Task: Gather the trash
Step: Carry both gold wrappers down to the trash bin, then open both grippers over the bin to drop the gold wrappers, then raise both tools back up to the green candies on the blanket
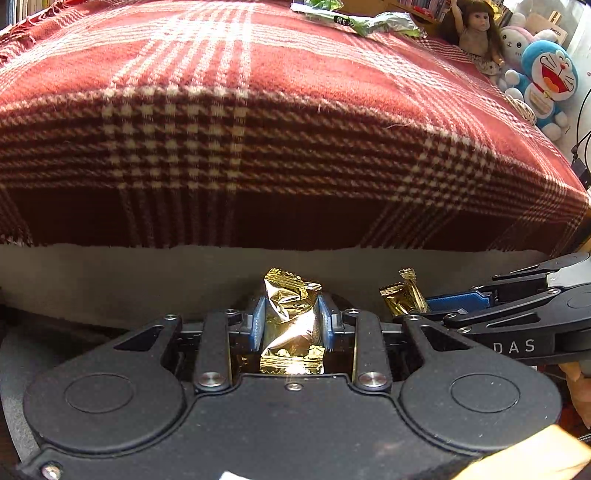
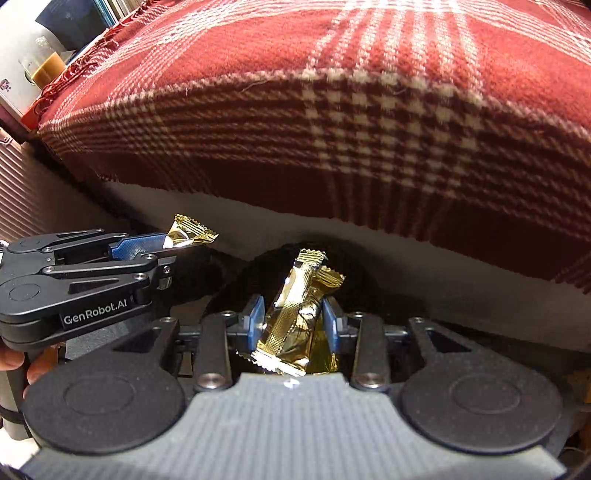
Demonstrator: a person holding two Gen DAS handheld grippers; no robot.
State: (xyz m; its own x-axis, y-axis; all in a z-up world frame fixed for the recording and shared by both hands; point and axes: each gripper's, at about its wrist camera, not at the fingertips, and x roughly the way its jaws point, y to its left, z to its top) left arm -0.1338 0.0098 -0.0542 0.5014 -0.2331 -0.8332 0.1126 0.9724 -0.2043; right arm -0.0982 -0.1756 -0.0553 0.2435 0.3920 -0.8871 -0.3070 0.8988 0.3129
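Two gold foil wrappers, one pinched in each gripper, held in front of a plaid-covered bed.

The left gripper [image 1: 291,325] has its jaws narrowed to a small gap, blue pads pressed against both sides of a crumpled gold wrapper [image 1: 291,317] that stands upright between them. Just to its right, the right gripper [image 2: 293,325] clamps a second gold wrapper [image 2: 295,317], tilted, its crimped end sticking out past the jaw tips; these jaws sit slightly wider apart. Ahead of both sets of jaws hangs a red plaid blanket [image 1: 258,110] over the bed edge. Far beyond the left jaws, a green wrapper [image 1: 354,20] lies on the blanket, with a doll [image 1: 476,33] and plush toys [image 1: 543,77] beside it.
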